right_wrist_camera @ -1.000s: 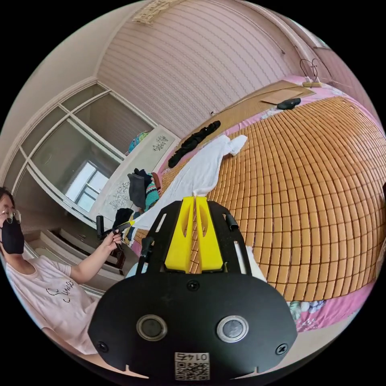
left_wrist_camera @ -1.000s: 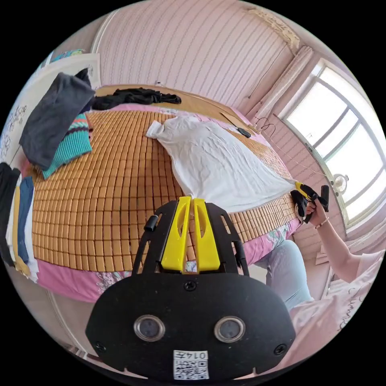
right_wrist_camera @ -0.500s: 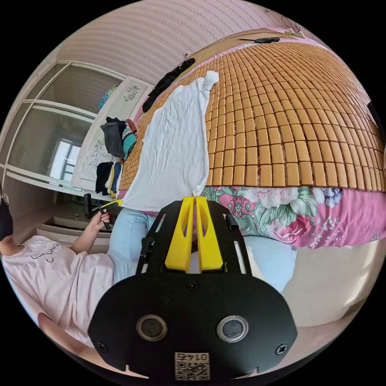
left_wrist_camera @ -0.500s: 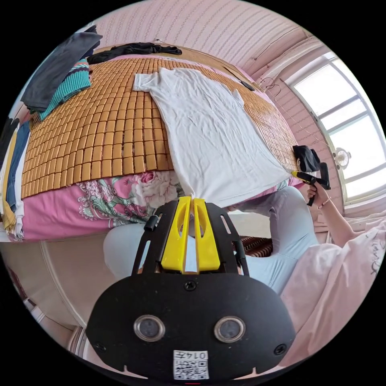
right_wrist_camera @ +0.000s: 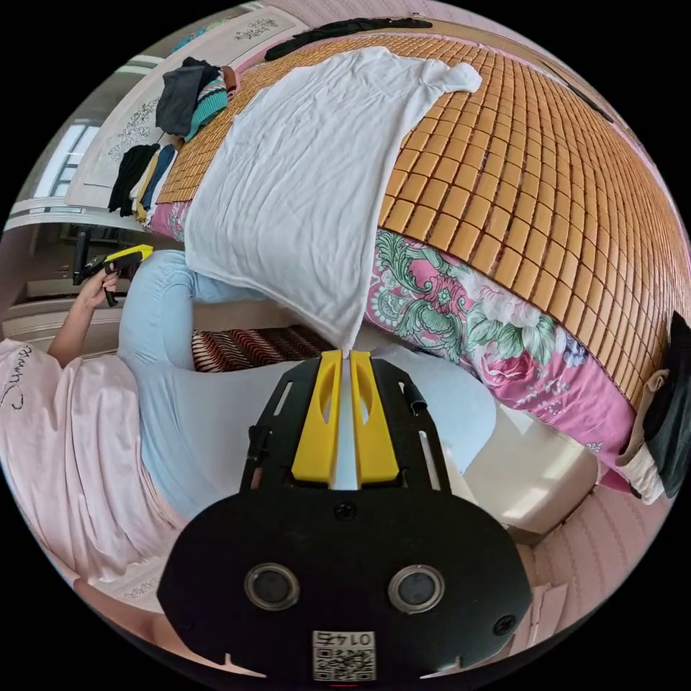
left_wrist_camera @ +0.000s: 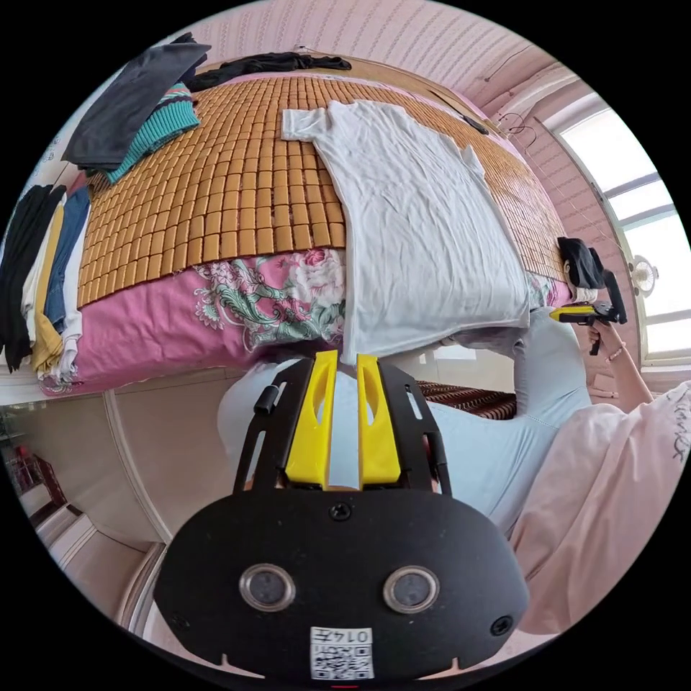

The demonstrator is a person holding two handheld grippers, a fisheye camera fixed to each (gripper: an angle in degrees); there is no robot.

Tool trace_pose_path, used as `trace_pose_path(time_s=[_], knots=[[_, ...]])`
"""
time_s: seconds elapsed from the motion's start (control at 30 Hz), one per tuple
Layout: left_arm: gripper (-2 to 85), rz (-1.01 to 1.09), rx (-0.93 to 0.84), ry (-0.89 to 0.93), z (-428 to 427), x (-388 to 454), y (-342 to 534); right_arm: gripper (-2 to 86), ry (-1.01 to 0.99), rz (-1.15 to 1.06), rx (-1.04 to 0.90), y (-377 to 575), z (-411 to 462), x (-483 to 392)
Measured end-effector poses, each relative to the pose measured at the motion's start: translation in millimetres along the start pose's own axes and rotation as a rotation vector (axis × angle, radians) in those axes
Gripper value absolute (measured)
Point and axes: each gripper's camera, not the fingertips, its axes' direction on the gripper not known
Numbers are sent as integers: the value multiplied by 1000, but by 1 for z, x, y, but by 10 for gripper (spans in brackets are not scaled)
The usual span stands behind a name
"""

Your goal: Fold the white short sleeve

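Note:
The white short sleeve [left_wrist_camera: 417, 216] lies spread flat on the bamboo mat [left_wrist_camera: 237, 194], collar far, its hem hanging over the near edge of the bed. My left gripper [left_wrist_camera: 347, 358] sits just below the hem's left corner, its yellow jaws parted and the corner loose at their tips. In the right gripper view the shirt [right_wrist_camera: 302, 165] tapers down to my right gripper [right_wrist_camera: 345, 354], whose jaws stand slightly apart. The right gripper [left_wrist_camera: 558, 314] is a little clear of the other hem corner. The left gripper [right_wrist_camera: 144, 250] is likewise off the cloth.
A dark and teal clothes pile [left_wrist_camera: 137, 108] and a stack of folded clothes [left_wrist_camera: 36, 266] sit at the mat's left. A black garment [left_wrist_camera: 273, 63] lies at the far end. The floral pink sheet [left_wrist_camera: 216, 309] drapes the bed side. The person's legs [left_wrist_camera: 489, 461] are against the bed.
Both grippers pulled the hem back over the bed edge and dropped lower. Their jaws, shut on the hem corners before, have now parted and the corners hang loose.

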Motion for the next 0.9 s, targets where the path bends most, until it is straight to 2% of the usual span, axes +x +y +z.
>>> trace_pose_path(time_s=[0.07, 0.2, 0.3, 0.47, 0.57, 0.67, 0.8, 0.87, 0.9], knots=[[53, 42, 30, -34, -14, 1, -21, 26, 25, 13, 43, -10, -7, 12], [48, 199, 85, -72, -24, 21, -95, 88, -8, 97, 250, -51, -33, 52], [41, 357, 138, -65, -18, 58, -189, 92, -28, 136, 381, -91, -48, 82], [31, 627, 225, -33, 24, 169, -369, 81, -59, 177, 459, -161, -55, 127], [23, 677, 229, -2, 64, 234, -452, 76, -106, 212, 490, -190, -50, 147], [39, 633, 190, 27, 109, 281, -513, 73, -149, 220, 528, -202, -45, 158], [63, 513, 121, 51, 159, 299, -556, 73, -118, 197, 532, -204, -38, 165], [33, 519, 39, 72, 186, 298, -569, 72, -134, 192, 550, -201, -38, 170], [19, 522, 68, 101, 183, 294, -569, 72, -150, 187, 556, -200, -38, 173]])
